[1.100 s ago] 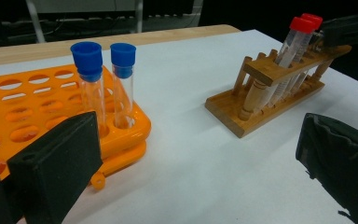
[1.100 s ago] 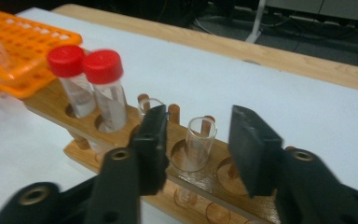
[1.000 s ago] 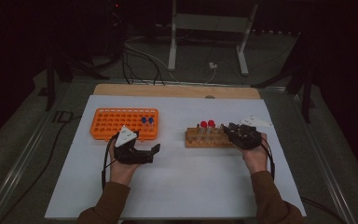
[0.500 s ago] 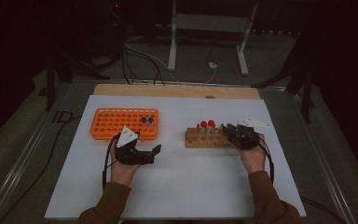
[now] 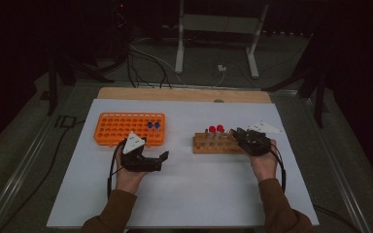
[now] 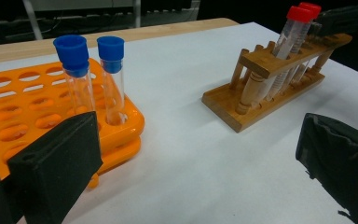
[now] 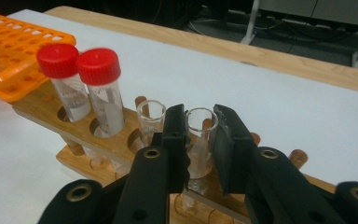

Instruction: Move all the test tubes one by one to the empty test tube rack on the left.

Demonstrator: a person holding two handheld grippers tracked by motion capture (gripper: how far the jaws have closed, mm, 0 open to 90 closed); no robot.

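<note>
At the wooden rack: my right gripper [image 7: 200, 135] has just been closing its jaws onto an uncapped glass tube [image 7: 200, 140], which stands between the pads; I read it as clamped.
Where the tube sits: upright in the wooden rack [image 5: 213, 144], in a hole toward that rack's right end, directly under my right hand [image 5: 263, 162].
Long axis: vertical, so I judge the coming move to be a straight lift out of the hole.
Nearer hand: the right one; my left gripper [image 5: 150, 160] hangs well apart beside the orange rack [image 5: 111, 127], jaws spread wide with nothing between them.
Destination side: the orange rack lies to the left of the wooden one.
Red-capped tubes [image 7: 81, 88]: two, in the wooden rack.
Uncapped tubes: two, the gripped one and its neighbour [image 7: 150, 119].
Blue-capped tubes [image 6: 93, 77]: two, in the orange rack.
Racks: two.
</note>
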